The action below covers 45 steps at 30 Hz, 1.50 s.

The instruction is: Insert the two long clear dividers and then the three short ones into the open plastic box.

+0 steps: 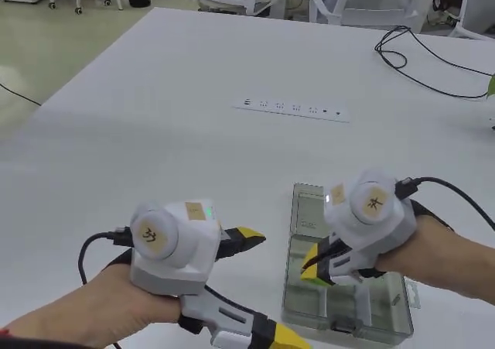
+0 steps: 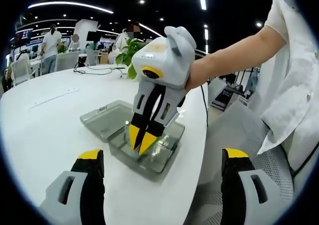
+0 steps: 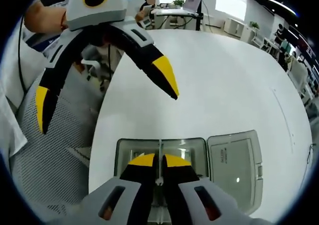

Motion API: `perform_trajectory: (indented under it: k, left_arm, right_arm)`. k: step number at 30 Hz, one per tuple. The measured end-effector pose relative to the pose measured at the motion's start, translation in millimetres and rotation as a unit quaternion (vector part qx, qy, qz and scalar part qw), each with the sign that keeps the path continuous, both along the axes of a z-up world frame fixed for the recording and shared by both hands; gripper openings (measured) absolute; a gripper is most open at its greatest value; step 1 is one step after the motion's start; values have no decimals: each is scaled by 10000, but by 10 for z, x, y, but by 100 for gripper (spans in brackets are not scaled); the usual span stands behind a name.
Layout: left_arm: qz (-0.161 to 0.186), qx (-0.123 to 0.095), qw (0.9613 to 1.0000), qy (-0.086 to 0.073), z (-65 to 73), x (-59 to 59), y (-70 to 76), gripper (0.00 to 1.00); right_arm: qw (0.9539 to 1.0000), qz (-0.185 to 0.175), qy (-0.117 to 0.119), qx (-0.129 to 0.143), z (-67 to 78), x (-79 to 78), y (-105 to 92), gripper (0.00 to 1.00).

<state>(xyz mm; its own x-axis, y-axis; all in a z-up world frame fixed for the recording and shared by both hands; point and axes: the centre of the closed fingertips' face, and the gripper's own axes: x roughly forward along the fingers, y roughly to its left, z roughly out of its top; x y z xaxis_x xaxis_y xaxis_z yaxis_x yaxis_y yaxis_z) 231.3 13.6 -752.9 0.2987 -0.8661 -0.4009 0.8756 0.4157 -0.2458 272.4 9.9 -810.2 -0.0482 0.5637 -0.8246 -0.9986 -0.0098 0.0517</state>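
Our right claw (image 3: 159, 160) pinched 1 divider (image 3: 160, 147) upright in the open box (image 3: 194, 147); our left claw (image 2: 162, 154) hung spread by the table (image 3: 224, 75) edge.

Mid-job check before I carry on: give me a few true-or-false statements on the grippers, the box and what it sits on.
1. The box has its lid open. True.
2. The right gripper is above the box, its fingers closed on a thin clear divider. True.
3. The left gripper also holds a divider. False: its fingers are spread wide with nothing between them.
4. The box rests on a dark cloth. False: it rests on a bare white table.
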Motion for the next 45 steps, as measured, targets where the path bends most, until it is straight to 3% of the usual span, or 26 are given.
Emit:
perform_trajectory:
  k: [8, 15, 19, 25, 33, 45]
  left_arm:
    - [41, -5, 10000, 23, 0, -15, 12, 100]
    - [50, 10, 10000, 31, 5, -40, 23, 100]
    - [61, 9, 10000, 5, 24, -31, 30, 100]
    - [28, 37, 10000, -5, 28, -31, 36, 100]
    - [40, 26, 10000, -2, 38, -30, 35, 100]
    - [50, 50, 10000, 40, 29, -46, 44, 100]
  right_arm:
    - [9978, -482, 105, 453, 274, 80, -103, 15]
    - [9930, -867, 118, 796, 548, 99, -429, 24]
    - [9917, -979, 102, 825, 623, 67, -659, 29]
    - [9915, -1120, 77, 654, 628, 26, -1052, 34]
    - [9914, -1279, 135, 253, 503, -96, -1534, 43]
    - [9936, -810, 77, -780, 123, -246, -2114, 49]
